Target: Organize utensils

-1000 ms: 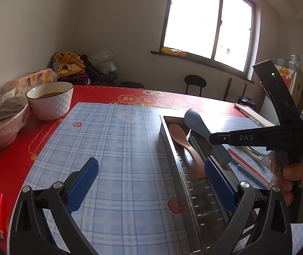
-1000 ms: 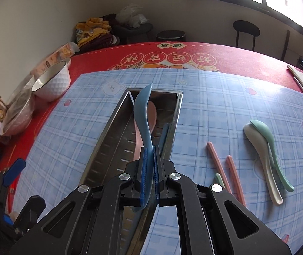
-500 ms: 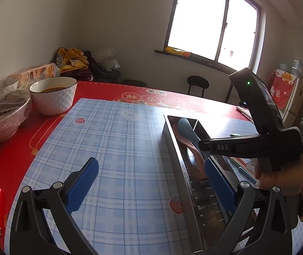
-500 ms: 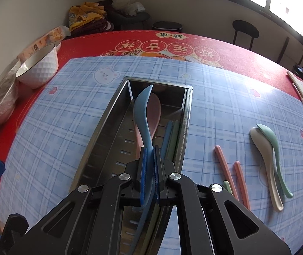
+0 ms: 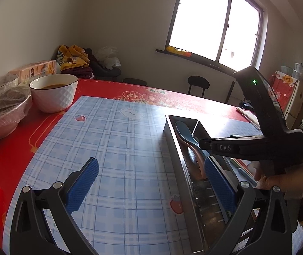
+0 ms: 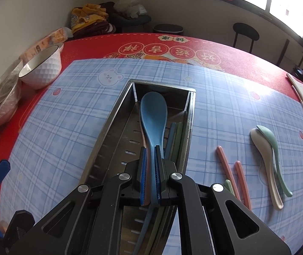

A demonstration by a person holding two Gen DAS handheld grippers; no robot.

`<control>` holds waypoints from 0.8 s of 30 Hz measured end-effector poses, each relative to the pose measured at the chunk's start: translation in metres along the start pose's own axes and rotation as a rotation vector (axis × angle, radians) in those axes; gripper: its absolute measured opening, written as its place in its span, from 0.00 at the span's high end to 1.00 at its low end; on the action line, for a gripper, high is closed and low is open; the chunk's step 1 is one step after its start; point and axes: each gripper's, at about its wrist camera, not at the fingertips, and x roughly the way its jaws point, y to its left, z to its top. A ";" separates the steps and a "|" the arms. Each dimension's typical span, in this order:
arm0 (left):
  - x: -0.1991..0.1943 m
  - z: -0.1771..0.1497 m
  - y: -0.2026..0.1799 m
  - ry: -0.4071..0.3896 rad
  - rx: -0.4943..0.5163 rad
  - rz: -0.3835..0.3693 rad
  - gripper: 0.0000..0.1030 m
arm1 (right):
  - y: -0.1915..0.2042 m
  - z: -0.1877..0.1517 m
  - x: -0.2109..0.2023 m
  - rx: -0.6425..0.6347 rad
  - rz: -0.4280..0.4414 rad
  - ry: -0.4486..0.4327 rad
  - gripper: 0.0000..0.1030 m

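The right tongs point(image 6: 150, 176) pinch the handle of a blue spoon point(image 6: 153, 114), pads nearly together with only the slim handle between them. The spoon is matte, slate blue, with a broad oval bowl and a handle that narrows sharply; it lies lengthwise inside a long steel tray point(image 6: 109, 136), its bowl near the tray's far end wall. Beneath it a pink spoon point(image 5: 194, 155) shows in the left wrist view, and to its right blue and green chopsticks point(image 6: 173, 138) run along the tray's right wall. The tray floor is slotted, and its left half is bare metal.

The left tongs point(image 5: 149, 182) hang wide open and hold nothing, one pad above the checked mat point(image 5: 119, 148), the other above the tray.

The tray sits on the blue checked mat, which covers most of a red table point(image 6: 236, 63). Right of the tray, well apart from it, lie two pink chopsticks point(image 6: 228, 170), with a green tip just beside them, and farther right a white spoon point(image 6: 264, 155) and a green spoon point(image 6: 275, 153), nested together. Left of the tray the mat is open as far as a white bowl point(image 6: 43, 70) at its far left corner, standing on the red table beside a wrapped dish point(image 5: 2, 114).
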 end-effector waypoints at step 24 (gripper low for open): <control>0.000 -0.001 0.007 -0.017 -0.032 -0.030 0.06 | -0.154 -0.070 -0.071 0.140 0.246 -0.245 0.25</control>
